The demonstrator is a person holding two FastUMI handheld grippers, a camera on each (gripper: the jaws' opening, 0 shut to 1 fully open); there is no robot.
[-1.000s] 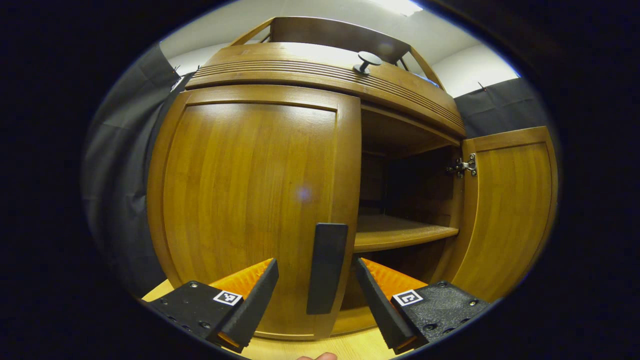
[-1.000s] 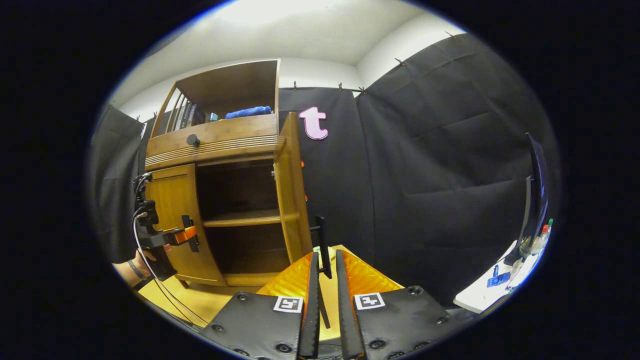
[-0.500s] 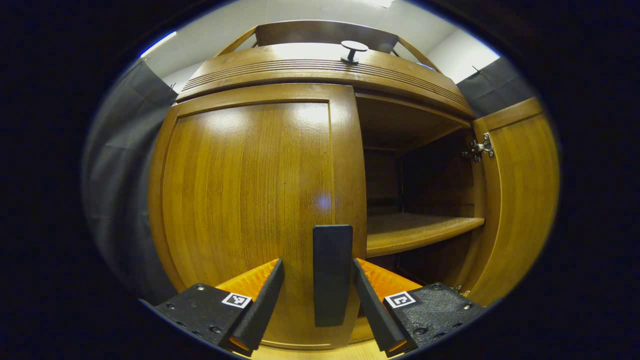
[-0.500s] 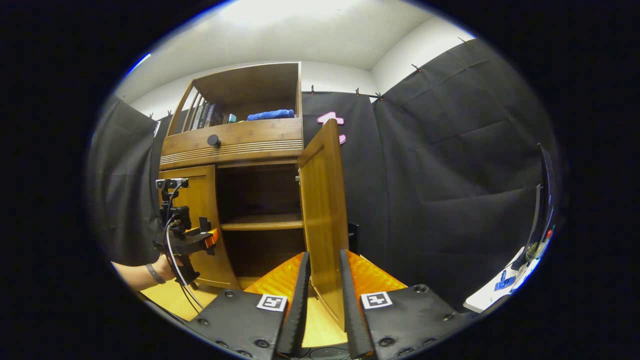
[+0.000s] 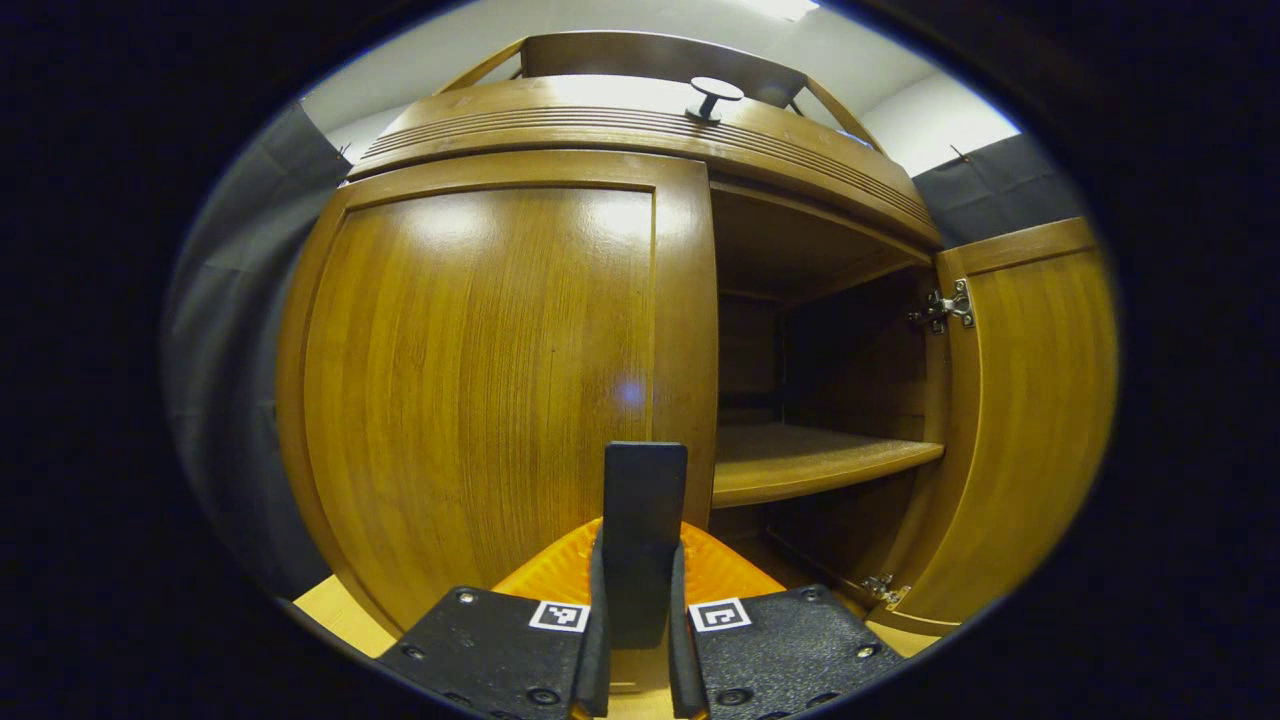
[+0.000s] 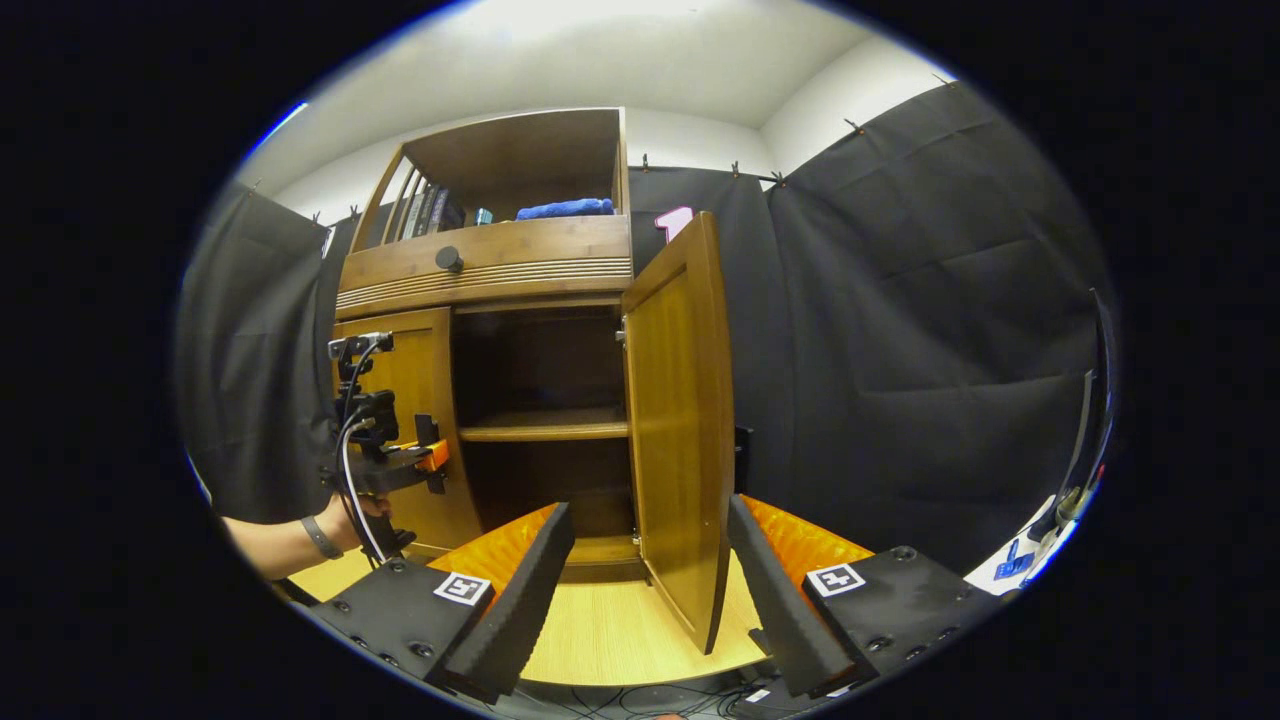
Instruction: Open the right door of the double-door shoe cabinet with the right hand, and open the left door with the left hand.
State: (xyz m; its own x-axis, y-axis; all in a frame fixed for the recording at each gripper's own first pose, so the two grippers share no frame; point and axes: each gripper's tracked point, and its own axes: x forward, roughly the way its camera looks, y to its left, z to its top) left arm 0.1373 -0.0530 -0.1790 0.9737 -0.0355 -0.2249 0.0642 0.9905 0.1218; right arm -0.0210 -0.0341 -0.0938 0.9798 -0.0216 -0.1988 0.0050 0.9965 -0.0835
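The left claw [image 5: 637,640] is pinched on the left door's handle [image 5: 643,520], the closed left door [image 5: 480,380] a wall straight ahead. To its right the cabinet gapes, split by a shelf [image 5: 810,462]. The right claw [image 6: 650,590] stands wide, the open right door [image 6: 680,420] edge-on between its fingers, bare tabletop [image 6: 610,640] beneath.

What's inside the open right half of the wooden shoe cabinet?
One bare wooden shelf across the dark cabinet interior; no shoes visible. The closed left wooden door hides the rest.

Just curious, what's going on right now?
Left claw shut on left door handle, left door closed. Right claw open, right door open. Nothing blocking.
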